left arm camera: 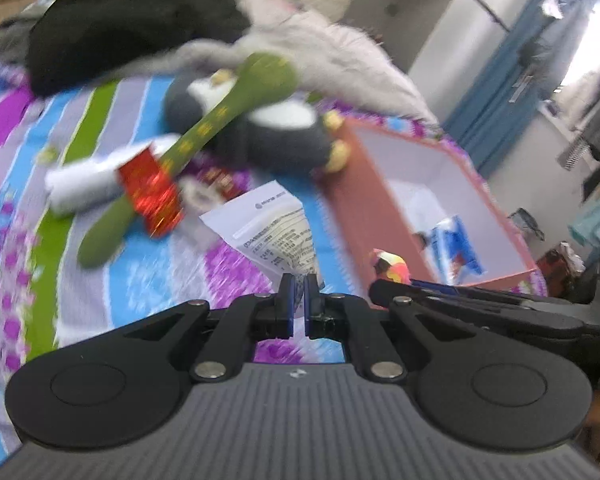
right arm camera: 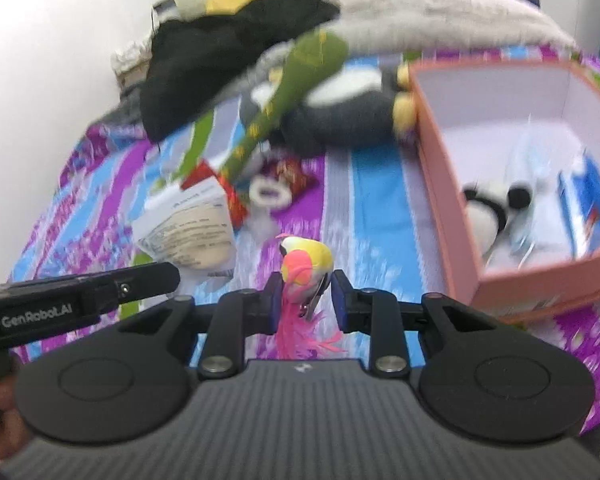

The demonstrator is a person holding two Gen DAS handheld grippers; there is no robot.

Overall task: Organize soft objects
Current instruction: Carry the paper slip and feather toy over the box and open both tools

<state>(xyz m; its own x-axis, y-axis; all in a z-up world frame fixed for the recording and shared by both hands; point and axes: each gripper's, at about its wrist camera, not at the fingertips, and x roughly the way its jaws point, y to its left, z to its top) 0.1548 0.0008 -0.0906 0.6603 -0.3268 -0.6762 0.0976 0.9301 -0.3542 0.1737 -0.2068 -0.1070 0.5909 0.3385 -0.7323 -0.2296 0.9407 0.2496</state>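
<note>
Gripping small toy bird [right arm camera: 306, 264], right gripper [right arm camera: 305, 294] is clamping it at body, above bedspread [right arm camera: 340, 184], beside pink box [right arm camera: 440, 184]. Light, feathery, fragile tail; body grip looking safest. Left gripper [left arm camera: 299, 294] is pinched closed, carrying nothing.

Probably a home bedroom: striped floral bedsheet [left arm camera: 112, 240], heaped clothes [left arm camera: 132, 28], curtain [left arm camera: 496, 80].

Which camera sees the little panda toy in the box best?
The right wrist view: the panda toy lies in plain sight on the floor of the pink box. In the left wrist view, the box's near wall hides nearly all of it.
</note>
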